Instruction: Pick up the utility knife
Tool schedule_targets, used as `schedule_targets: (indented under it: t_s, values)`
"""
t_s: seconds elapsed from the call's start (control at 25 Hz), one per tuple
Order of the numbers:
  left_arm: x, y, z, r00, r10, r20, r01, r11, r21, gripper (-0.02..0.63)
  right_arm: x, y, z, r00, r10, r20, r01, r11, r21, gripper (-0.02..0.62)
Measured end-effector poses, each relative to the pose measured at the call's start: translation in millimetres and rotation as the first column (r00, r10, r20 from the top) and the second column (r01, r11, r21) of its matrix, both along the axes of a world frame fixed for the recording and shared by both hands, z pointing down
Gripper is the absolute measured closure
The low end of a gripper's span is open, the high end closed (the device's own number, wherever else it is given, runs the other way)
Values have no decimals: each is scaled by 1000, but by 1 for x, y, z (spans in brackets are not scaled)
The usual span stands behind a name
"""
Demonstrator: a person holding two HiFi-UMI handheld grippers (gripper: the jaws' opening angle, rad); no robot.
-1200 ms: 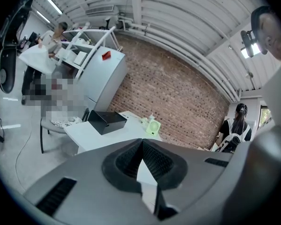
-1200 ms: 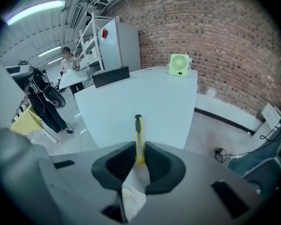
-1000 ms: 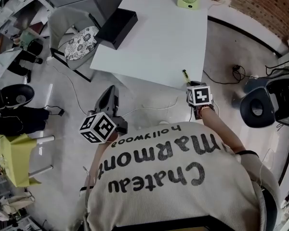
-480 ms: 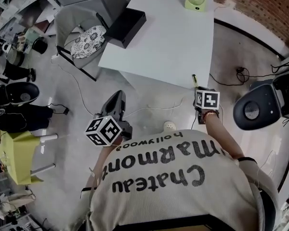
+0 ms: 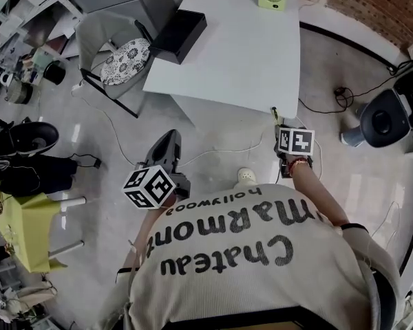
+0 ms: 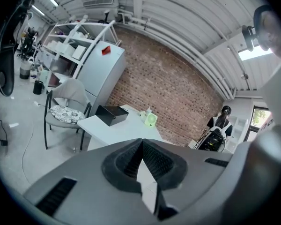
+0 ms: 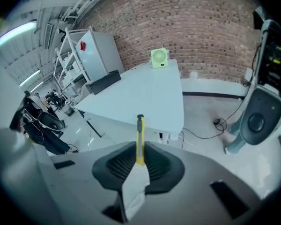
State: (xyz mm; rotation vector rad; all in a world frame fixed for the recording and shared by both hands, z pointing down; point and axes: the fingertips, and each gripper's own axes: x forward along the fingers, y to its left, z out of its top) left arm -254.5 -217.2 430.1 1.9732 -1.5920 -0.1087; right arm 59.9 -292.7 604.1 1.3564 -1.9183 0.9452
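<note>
One yellow knife point(image 7: 140, 127) is clamped in the right gripper's point(image 7: 139, 150) jaws. The left gripper's point(image 6: 141, 146) jaws are together and empty.

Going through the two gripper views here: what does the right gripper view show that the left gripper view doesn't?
Only the right gripper view: a yellow utility knife clamped in the right gripper, its tip sticking out ahead, plus a grey swivel chair and a cable on the floor.
Only the left gripper view: the left gripper with its jaws together on nothing, and a chair with a patterned cushion.
Both: the white table carrying the green fan and black box, with the brick wall behind.
</note>
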Motion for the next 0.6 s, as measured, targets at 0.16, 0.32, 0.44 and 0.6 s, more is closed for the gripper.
schedule_targets:
  t_s: [0.16,0.32,0.44,0.6]
  values:
    - [-5,14,-2,1000,22,-2,-22,1000,16,606,-11,24,-3,1000,-10,-3,10,1000,2,540]
    - [-12,27,-10,999,47,-2,-47,999,27,606,-26,46,-16,1000,-14,6,14,1000,19,540]
    - [-17,41,-13,998,59,-8,-59,998,37,606,-37,65,-24,1000,-16,12,15,999,32,540]
    - [-23,61,-13,996,82,-18,-81,995,52,606,-55,92,-38,999,-15,40,13,998,54,540]
